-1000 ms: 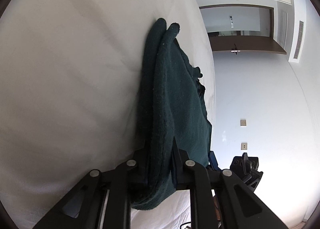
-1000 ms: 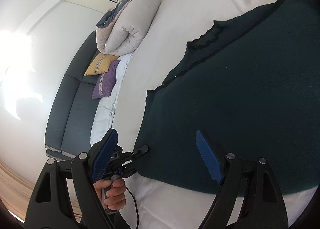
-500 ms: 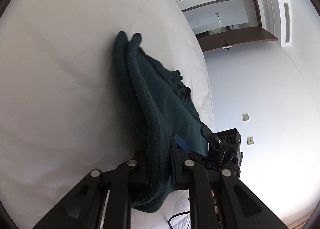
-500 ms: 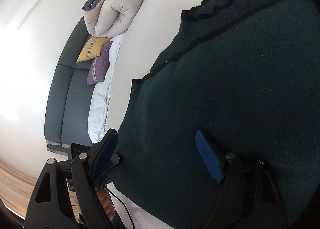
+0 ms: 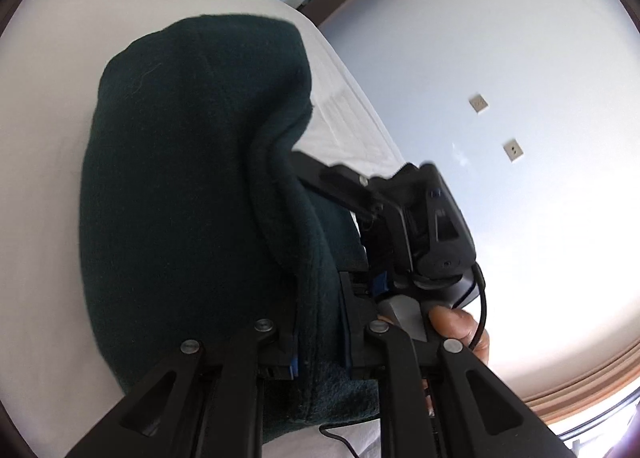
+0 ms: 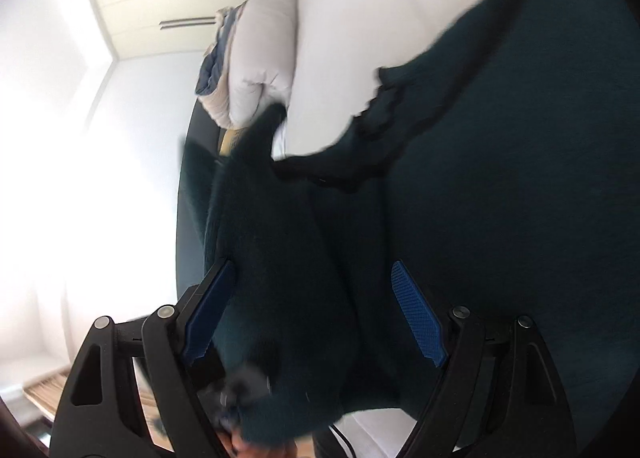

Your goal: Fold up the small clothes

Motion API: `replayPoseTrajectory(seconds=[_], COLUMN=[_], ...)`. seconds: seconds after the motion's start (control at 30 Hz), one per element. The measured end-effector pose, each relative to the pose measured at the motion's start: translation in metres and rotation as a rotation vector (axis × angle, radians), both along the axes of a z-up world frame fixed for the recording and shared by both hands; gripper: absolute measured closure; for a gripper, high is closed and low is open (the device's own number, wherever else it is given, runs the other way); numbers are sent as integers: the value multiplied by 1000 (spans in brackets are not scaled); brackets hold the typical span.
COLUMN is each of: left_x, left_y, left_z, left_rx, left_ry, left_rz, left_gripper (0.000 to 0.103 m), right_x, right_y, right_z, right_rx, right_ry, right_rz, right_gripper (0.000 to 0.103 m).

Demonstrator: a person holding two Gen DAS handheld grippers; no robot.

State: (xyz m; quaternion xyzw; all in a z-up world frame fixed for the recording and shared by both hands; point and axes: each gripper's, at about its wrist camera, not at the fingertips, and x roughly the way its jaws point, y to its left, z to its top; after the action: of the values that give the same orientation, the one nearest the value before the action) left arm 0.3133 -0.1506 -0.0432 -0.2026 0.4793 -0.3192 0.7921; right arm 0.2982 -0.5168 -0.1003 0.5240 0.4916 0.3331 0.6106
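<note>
Room: bedroom with pale walls, white wardrobe doors at the far end, bright light from one side.
Bed [image 5: 48,106]: white sheet, the largest thing here; all places below are given relative to it.
Duvet [image 6: 260,58]: rolled and pushed to the far end of the bed.
Garment [image 6: 520,198]: dark green knitted piece, most of it flat on the bed, its frilled neck edge toward the duvet.
Folded part [image 5: 192,178]: one side of the garment is raised off the bed and bulges over the flat part.
Left gripper [image 5: 320,354]: fingers narrow, clamped on a thick edge of the garment.
Right gripper [image 6: 316,318]: fingers wide, nothing pressed between them; the carried fabric hangs blurred in front of them, above the flat part.
Change: a second ago the held edge lay low beside the bed surface; now it is lifted and carried across, toward the right gripper.
Meaning: I judge the first fold is half done; the edge is not yet laid down.
Risk: the thick layers could slip or land crooked.
</note>
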Motion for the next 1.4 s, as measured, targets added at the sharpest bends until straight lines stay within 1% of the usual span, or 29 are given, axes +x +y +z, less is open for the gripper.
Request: replayPoseTrajectory(seconds=[0.07, 0.1, 0.13, 0.17, 0.23, 0.33, 0.4, 0.43, 0.5, 0.57, 0.6, 0.63, 0.7, 0.73, 0.77, 0.83, 0.9, 1.0, 1.07, 1.13, 1.17, 1.2, 1.23, 1.27, 1.33, 1.4], left_x=[-2, -5, -9, -14, -21, -31, -39, -41, -45, -45, -44, -44, -41, -41, -39, -36, -36, -34, -31, -29, -29, -28, -28, -28, -28, -27], left_y=[-19, -26, -30, -31, -25, -1, 28, 39, 57, 67, 71, 73, 69, 67, 67, 63, 58, 49, 43, 38, 34, 31, 27, 24, 17, 11], left_z=[-15, -21, -25, -27, -29, -20, -16, -13, -13, -18, -21, -25, -26, -28, -28, -28, -23, -14, -12, -16, -19, -23, -28, -33, -41, -44], left_rx=[13, 21, 20, 27, 41, 1, -4, -6, -16, -8, -14, -22, -11, -8, -9, -15, -21, -5, 5, 14, 24, 36, 40, 44, 81, 108], left_ry=[21, 20, 6, -7, -24, -56, -100, -116, -123, -105, -93, -84, -81, -79, -76, -75, -87, -122, -126, -123, -122, -115, -104, -96, -96, -98], left_rz=[-36, -58, -79, -90, -91, -79, -47, -27, -1, 29, 33, 32, 29, 20, 16, 14, 14, 8, 3, -5, -8, -12, -21, -32, -43, -45], left_gripper=[85, 84, 80, 67, 50, 49, 49, 49, 45, 45, 45, 45, 45, 45, 45, 45, 45, 44, 42, 42, 42, 42, 42, 42, 42, 42], right_x=[2, 3, 3, 4, 8, 12, 13, 15, 17, 18, 18, 17, 7, 5, 4, 2, 0, -2, -5, -8, -8, -10, -12, -14, -18, -16], right_y=[-19, -32, -40, -45, -48, -42, -34, -29, -20, -15, -13, -14, -18, -22, -23, -24, -24, -24, -30, -45, -51, -62, -75, -89, -108, -105], right_z=[-12, -14, -14, -15, -18, -13, -9, -7, -2, 0, 0, -1, -4, -3, -2, 5, 22, 48, 56, 49, 41, 33, 18, 8, -13, -21], right_rx=[79, 98, 95, 80, 94, 36, -26, -70, -157, -261, -295, -330, -381, -406, -440, -497, -553, -548, -540, -552, -570, -586, -592, -581, -493, -467], right_ry=[28, 24, 14, 20, 36, 16, 7, 3, -11, -4, 7, 16, 16, 11, -1, -38, -101, -213, -249, -239, -224, -204, -165, -137, -114, -115], right_rz=[-38, -57, -73, -75, -62, -44, -27, -13, 19, 42, 48, 46, 30, 20, 13, 5, -6, -18, -25, -33, -40, -51, -75, -97, -139, -146], right_gripper=[23, 23, 23, 23, 23, 23, 24, 25, 31, 53, 58, 70, 76, 84, 88, 90, 91, 91, 91, 91, 91, 91, 91, 91, 92, 92])
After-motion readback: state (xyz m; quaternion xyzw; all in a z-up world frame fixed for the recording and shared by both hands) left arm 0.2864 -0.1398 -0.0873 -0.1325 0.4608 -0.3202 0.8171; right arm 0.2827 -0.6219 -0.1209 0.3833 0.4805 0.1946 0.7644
